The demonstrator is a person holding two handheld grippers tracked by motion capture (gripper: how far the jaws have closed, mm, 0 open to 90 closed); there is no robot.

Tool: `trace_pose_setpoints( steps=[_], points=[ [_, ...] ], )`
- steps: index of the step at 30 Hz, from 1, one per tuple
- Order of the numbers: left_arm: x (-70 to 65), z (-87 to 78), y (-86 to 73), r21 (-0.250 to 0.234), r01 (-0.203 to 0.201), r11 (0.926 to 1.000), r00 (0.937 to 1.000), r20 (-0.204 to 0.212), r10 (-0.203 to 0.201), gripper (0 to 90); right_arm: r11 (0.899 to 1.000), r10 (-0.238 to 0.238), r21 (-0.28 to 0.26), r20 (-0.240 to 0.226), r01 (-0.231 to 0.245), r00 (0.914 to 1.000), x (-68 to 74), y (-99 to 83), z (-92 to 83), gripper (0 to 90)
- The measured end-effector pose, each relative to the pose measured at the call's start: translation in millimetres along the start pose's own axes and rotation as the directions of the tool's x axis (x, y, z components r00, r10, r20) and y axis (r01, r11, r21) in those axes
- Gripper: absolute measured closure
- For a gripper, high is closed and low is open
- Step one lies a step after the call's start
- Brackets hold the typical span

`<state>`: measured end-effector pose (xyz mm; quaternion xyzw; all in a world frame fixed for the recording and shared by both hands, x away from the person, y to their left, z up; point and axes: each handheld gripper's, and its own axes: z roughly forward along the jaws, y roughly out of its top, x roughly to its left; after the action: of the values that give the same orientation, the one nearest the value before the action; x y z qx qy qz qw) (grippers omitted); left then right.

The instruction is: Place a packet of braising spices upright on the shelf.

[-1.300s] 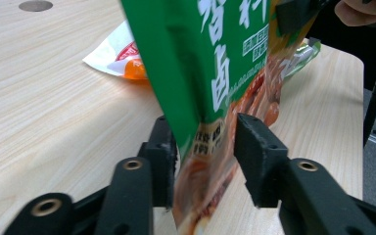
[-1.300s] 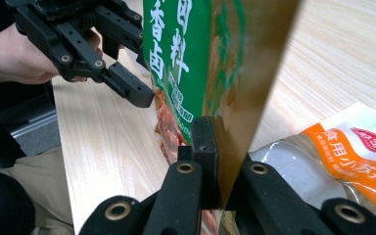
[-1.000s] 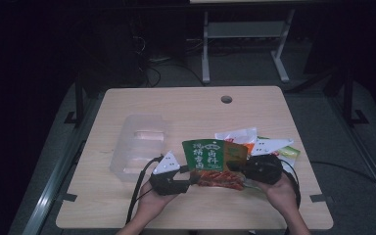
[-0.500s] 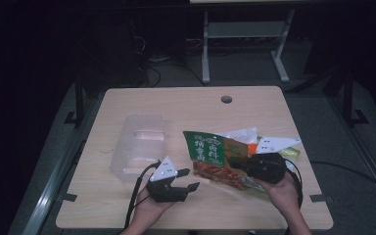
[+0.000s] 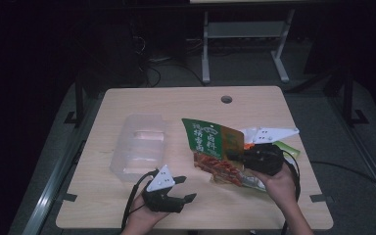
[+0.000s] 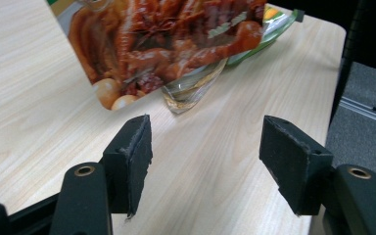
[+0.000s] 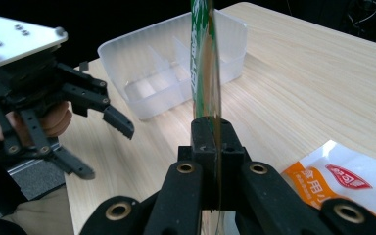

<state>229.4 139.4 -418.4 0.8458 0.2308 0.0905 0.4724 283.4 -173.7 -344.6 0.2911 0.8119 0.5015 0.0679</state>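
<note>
Green packet [image 5: 214, 147] edge clamped by right gripper [image 5: 235, 155] — left gripper [image 5: 185, 188] just opened, empty.

I work in what looks like a lab or recording room, dim all around me. My bench is a plain light-wood table [image 5: 156, 100] with a round cable hole [image 5: 226, 99] at twelve o'clock, as on an office desk. Beyond it, also at twelve, a metal stand [image 5: 245, 34] rises from grey carpeted floor [image 5: 323, 105], with loose cables [image 5: 149, 61] lying at eleven. Metal rails [image 5: 58, 181] run along the floor at nine.
</note>
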Motion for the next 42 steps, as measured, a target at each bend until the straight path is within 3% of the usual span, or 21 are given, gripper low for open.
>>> trace_pose_setpoints(
  steps=[3, 13, 19, 23, 34, 42],
  points=[
    [-3.2, -1.4, -0.1, -0.023, 0.004, 0.9997, 1.0, 0.002, -0.004, 34.5, 1.0, 0.007, -0.001, 0.0, -0.007, 1.0, -1.0, 6.4, 2.2, 89.8],
    [-5.6, 0.6, -0.5, -0.01, -0.039, 0.9992, 0.9992, 0.004, 0.039, 32.8, 1.0, -0.01, -0.002, 0.006, 0.01, 0.9999, 1.3, 28.4, 7.2, 89.7],
    [-6.5, 2.3, -0.7, -0.025, -0.029, 0.9993, 0.9995, 0.01, 0.029, 30.9, 1.0, -0.009, -0.006, 0.001, 0.009, 1.0, 1.0, 39.7, 13.4, 89.7],
    [-7.4, 3.6, -1.4, -0.018, -0.044, 0.9989, 0.999, 0.009, 0.044, 29.1, 1.0, -0.007, -0.002, -0.006, 0.006, 1.0, 0.4, 46.2, 17.5, 89.7],
    [-8.0, 3.5, -1.9, -0.018, -0.022, 0.9996, 0.9996, 0.017, 0.022, 27.9, 1.0, -0.015, 0.001, -0.003, 0.015, 0.9999, -1.5, 63.2, 30.5, 89.7],
    [-6.2, 3.1, -1.9, -0.021, -0.033, 0.9993, 0.9994, 0.012, 0.033, 27.0, 1.0, -0.01, -0.001, -0.013, 0.009, 0.9999, -0.9, 76.4, 43.3, 89.7]
  ],
)
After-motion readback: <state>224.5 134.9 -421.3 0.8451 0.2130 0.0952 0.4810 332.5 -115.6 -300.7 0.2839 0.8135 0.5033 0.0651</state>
